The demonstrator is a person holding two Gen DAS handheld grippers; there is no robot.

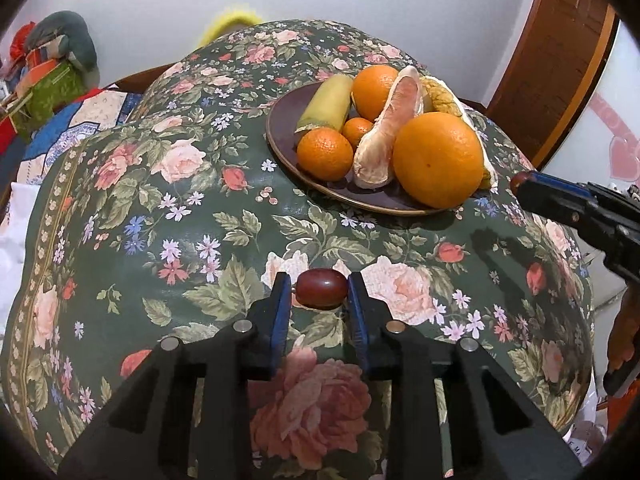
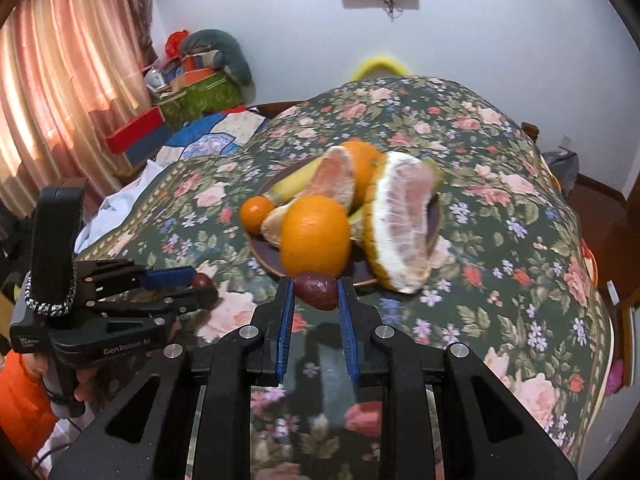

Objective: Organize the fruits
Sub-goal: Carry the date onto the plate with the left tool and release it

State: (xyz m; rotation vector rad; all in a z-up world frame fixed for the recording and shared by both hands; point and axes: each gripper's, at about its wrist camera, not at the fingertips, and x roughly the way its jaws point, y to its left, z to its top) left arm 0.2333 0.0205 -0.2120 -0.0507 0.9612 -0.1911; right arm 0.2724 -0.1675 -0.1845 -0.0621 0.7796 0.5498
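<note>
Left gripper (image 1: 320, 289), black with blue pads, pinches a small glossy red-brown oval fruit (image 1: 322, 289), date-like, end to end between its fingertips, just above the dark green floral tablecloth (image 1: 168, 216). Right gripper (image 2: 316, 291), same build, clamps a second small dark red wrinkled fruit (image 2: 316, 290) at its tips, right in front of the plate. In the left wrist view the right gripper comes in from the right edge with that fruit at its tip. Dark brown round plate (image 1: 280, 120) sits on the cloth beyond both grippers, loaded: large orange (image 1: 438, 160) at the front, second orange (image 1: 374, 90) behind, two small mandarins (image 1: 325, 154), a yellow-green banana piece (image 1: 326, 102), a peeled pinkish pomelo segment (image 1: 394, 120), and a pomelo chunk with rind (image 2: 404, 216) at the plate's right edge. Right wrist view is motion-blurred around the plate.
</note>
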